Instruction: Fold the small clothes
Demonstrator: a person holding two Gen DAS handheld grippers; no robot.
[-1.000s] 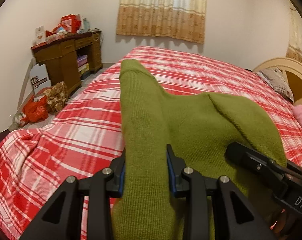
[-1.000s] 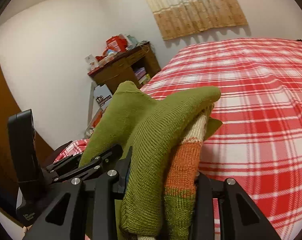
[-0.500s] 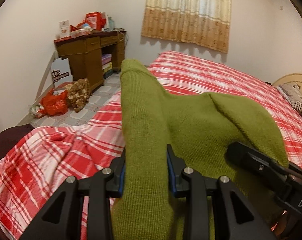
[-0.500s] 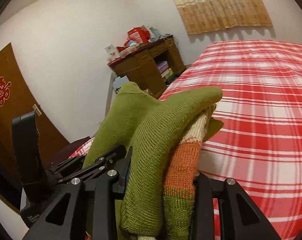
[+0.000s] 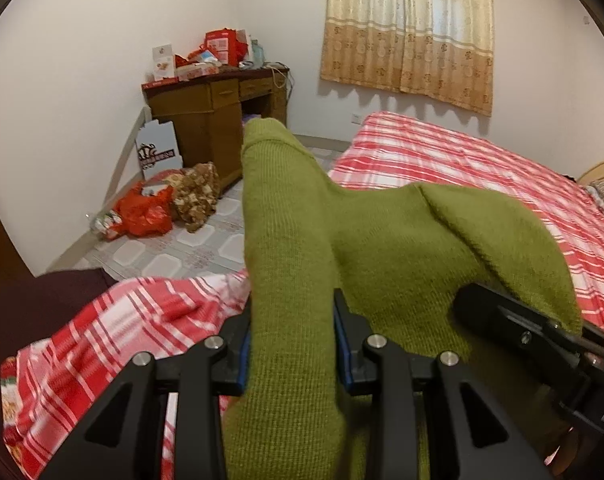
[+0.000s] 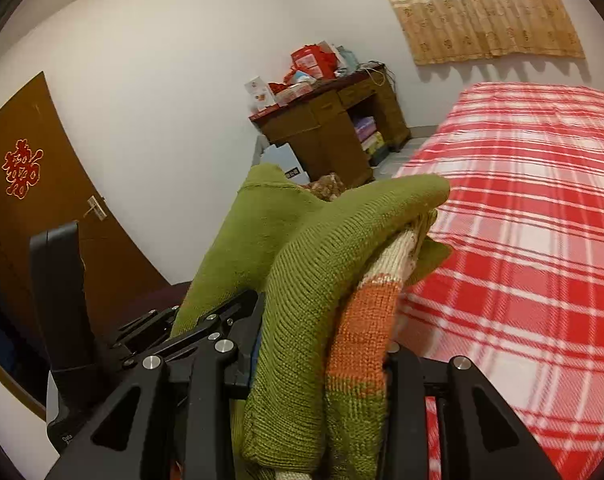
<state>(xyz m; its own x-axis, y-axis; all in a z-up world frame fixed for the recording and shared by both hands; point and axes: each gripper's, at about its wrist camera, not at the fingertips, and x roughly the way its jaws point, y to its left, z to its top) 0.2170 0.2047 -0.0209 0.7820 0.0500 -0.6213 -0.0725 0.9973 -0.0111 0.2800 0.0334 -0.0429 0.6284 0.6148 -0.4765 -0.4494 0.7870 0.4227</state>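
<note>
Olive-green knit, ribbed and thick, fills the middle of both views: it is a small sweater [image 5: 402,248] held up in the air between the two grippers, above the near edge of the bed [image 5: 482,168]. The left gripper [image 5: 291,344] is clamped on a bunched fold of it, blue-lined pads pressing in from each side, and the cloth rises past the fingers to a blunt peak. The right gripper [image 6: 322,356] is likewise closed on a thick bundle, in which a band of orange and cream stripes [image 6: 366,320] shows beside the plain green; whether that striped part is a cuff or the body's hem is hard to tell from here. Each gripper's black frame shows at the edge of the other's view, close beside it, with the sweater spanning the two. Beneath lies a red and white checked bedcover [image 6: 522,240], rumpled at the near corner. Beyond the bed's foot stands a dark wooden desk [image 5: 209,120] piled with red boxes, red and brown bags [image 5: 165,204] on the tiled floor beside it, a beige curtain [image 5: 410,28] on the far wall, and a brown door [image 6: 41,208] bearing a red paper ornament.
</note>
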